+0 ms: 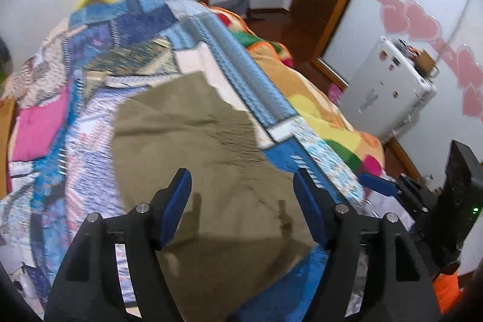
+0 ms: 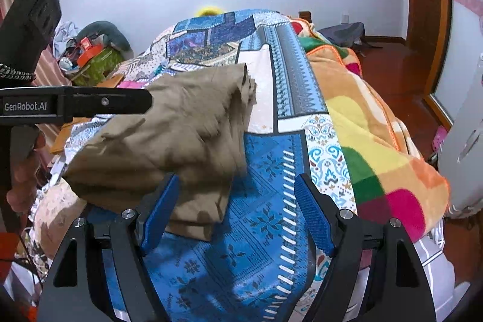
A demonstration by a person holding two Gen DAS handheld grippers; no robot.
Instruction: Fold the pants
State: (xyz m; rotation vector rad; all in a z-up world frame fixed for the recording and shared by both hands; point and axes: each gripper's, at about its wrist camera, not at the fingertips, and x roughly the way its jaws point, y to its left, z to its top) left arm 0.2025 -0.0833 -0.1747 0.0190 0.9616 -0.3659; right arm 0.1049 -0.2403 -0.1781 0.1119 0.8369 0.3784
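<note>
Pants (image 1: 196, 147) lie folded directly under the left claw (image 1: 243, 195), left of the right claw (image 2: 237, 201), both released.

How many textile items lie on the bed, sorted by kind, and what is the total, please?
Khaki pants: 1
Blue patchwork bedspread: 1
Multicoloured fleece blanket: 1
Total: 3

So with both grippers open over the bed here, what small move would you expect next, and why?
Probably withdrawing both: the khaki pants already lie as a folded stack on the patchwork quilt, and the left gripper and right gripper hang open, gripping nothing. A final smoothing press is possible.
</note>
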